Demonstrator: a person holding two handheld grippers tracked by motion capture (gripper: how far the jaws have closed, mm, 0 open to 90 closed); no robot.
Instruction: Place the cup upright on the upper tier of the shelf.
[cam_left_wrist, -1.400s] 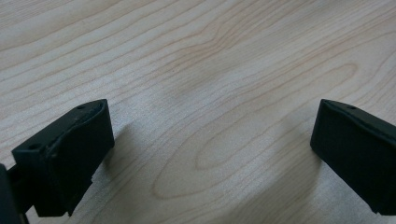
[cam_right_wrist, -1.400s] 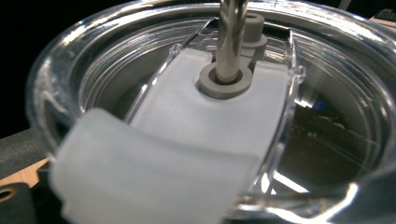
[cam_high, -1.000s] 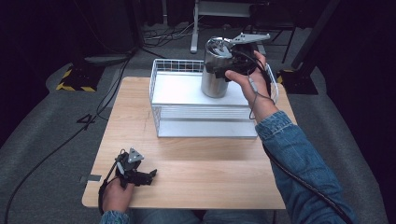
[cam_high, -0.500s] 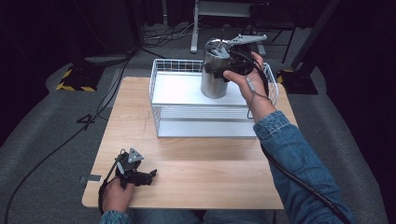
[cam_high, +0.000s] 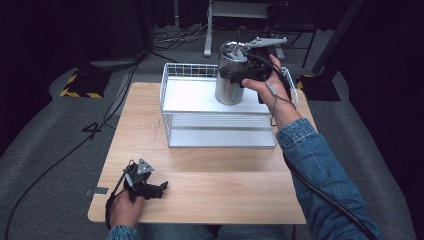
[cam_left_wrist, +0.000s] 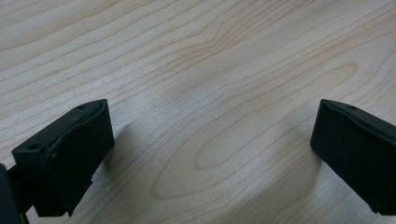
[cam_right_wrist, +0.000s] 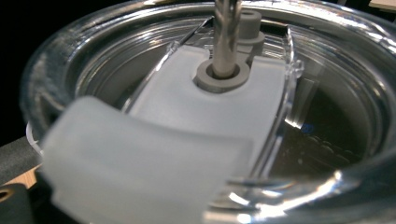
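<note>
- We see a silver steel tumbler (cam_high: 230, 80) with a clear lid (cam_right_wrist: 224, 116).
- Our white wire basket (cam_high: 220, 112) sits on the pale wood-grain tabletop (cam_high: 200, 175).
- Both tools are black; the sleeve (cam_high: 320, 170) is blue denim.

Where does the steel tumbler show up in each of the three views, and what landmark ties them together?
High view: steel tumbler at top centre, over the white wire basket, gripped near its top by the right gripper.
Left gripper view: wooden table between open jaws.
Right gripper view: its clear lid close up.
Shared landmark: the table.
</note>
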